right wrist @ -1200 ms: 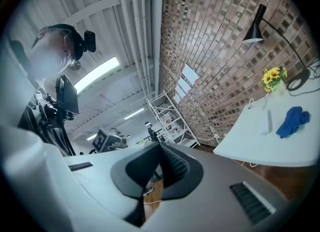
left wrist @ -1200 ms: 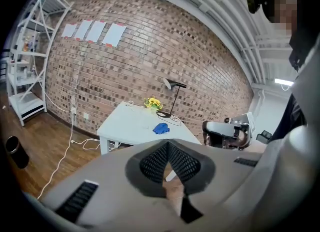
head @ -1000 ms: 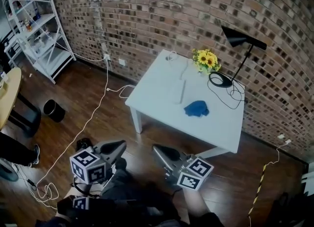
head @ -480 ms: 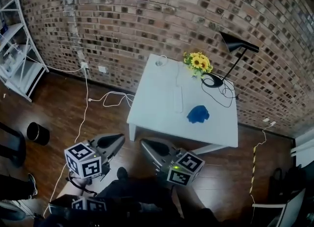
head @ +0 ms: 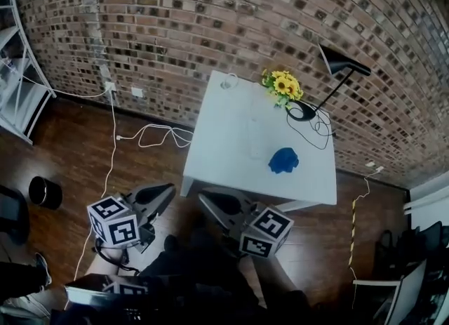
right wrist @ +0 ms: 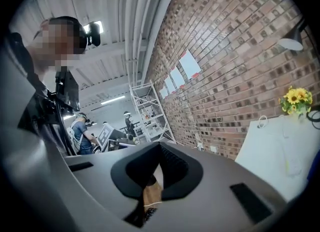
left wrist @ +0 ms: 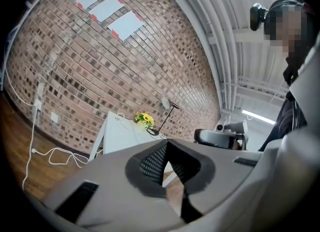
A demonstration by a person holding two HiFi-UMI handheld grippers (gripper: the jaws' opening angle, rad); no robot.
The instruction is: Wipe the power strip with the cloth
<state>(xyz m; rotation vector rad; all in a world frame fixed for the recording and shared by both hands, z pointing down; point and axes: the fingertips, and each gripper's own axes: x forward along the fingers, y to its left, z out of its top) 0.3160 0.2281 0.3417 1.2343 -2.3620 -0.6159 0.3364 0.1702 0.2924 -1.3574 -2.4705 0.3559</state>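
My left gripper (head: pixel 167 190) and right gripper (head: pixel 207 199) are both closed and empty, short of the white square table (head: pixel 210 149). The crumpled blue cloth (head: pixel 283 160) lies on it just beside the slim white power strip (head: pixel 253 136) — I risk shoving the cloth away unless the jaws open first.

The white surface (head: pixel 217 155) stands just ahead of the left tongs (head: pixel 168 189) and the right tongs (head: pixel 205 196), touching neither. A crumpled blue cloth (head: pixel 283 160) lies on it, beyond the right tongs. The white power strip (head: pixel 253 140) lies lengthwise beside the cloth, on the side nearer the left tongs. Farthest from both tongs are yellow flowers (head: pixel 281 85), a black lamp base (head: pixel 302 111) with its looped black cord (head: pixel 321 133), and a white cable loop (head: pixel 226 82).
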